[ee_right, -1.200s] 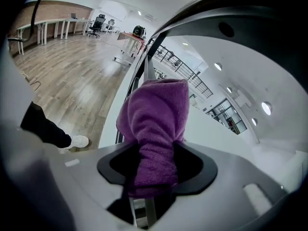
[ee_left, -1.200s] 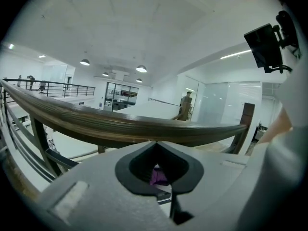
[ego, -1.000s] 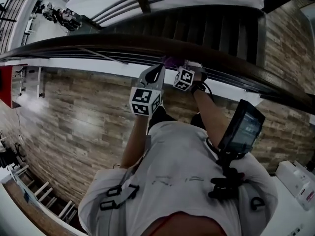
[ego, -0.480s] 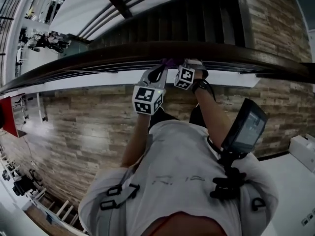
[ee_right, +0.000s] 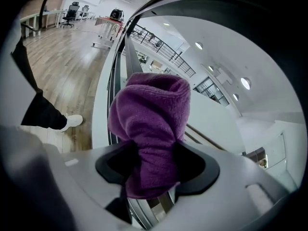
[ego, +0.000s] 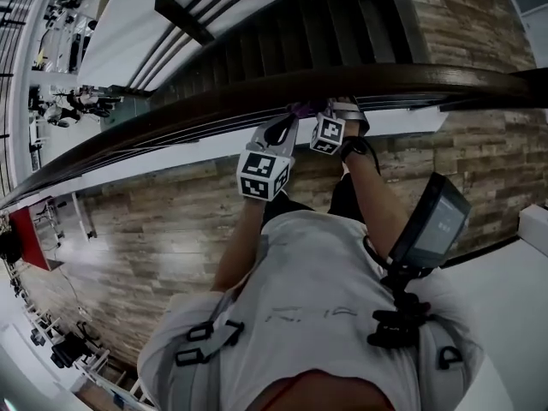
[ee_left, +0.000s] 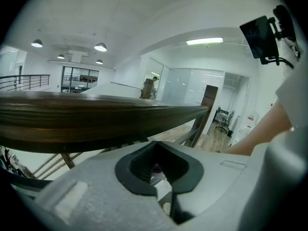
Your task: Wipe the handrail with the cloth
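Plank flooring (ego: 145,221) of pale, streaky wood fills the head view from 4 to 8 o'clock. Above it the handrail (ego: 445,77) sweeps from 8 to 3 o'clock, a long, curved bar of dark, glossy, grained timber with a rounded top. At 12 o'clock, by the rail's near edge, sits the left gripper (ee_left: 161,170), smooth grey plastic with black rubbery pads (ee_left: 129,170). Its jaws are drawn together to a slit and clamp nothing. Just beside it at 1 o'clock, the right gripper (ee_right: 153,170) has jaws that have just been opening. Even so the cloth (ee_right: 151,124), a thick purple fleece wad folded into a soft roll, fills the gap, and both pads press its sides. The wad's tip lies at the rail; whether it touches the wood I cannot tell. I judge this to be a wiping pass along the curve. The next move calls for a firmer pinch, then pressing the fleece onto the rounded top and sliding it on, following the bend.
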Demonstrator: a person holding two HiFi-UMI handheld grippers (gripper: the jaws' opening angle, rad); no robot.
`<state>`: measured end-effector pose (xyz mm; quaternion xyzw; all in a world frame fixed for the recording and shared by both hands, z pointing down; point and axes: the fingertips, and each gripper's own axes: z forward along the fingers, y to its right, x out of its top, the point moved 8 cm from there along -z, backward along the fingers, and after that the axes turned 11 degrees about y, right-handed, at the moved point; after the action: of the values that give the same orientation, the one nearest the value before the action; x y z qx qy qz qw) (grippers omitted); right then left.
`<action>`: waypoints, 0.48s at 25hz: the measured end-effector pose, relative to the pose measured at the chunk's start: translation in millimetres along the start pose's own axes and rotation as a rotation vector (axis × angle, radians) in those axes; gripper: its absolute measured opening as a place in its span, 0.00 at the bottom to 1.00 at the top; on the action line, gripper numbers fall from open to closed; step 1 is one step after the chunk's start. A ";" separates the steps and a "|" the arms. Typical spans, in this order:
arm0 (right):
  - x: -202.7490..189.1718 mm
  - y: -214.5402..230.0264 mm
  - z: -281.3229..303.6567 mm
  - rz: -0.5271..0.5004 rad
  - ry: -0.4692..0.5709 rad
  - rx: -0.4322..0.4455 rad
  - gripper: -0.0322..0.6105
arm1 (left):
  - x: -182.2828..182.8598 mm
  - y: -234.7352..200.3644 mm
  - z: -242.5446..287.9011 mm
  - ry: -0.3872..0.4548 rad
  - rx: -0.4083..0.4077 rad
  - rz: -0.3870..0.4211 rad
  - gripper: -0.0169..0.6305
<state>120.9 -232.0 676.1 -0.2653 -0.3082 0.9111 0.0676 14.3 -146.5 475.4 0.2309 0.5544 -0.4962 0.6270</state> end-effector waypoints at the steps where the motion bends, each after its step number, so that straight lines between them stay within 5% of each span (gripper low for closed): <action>1: -7.3 2.3 -3.1 0.003 -0.012 -0.009 0.41 | -0.4 3.6 4.6 -0.005 -0.012 0.002 0.03; 12: -104.5 30.8 -49.7 -0.009 -0.119 -0.123 0.41 | -3.8 65.9 65.1 -0.047 -0.144 0.009 0.03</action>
<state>237.1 -260.6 670.5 -0.2127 -0.3683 0.9043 0.0368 102.9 -173.3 479.9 0.1759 0.5729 -0.4576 0.6568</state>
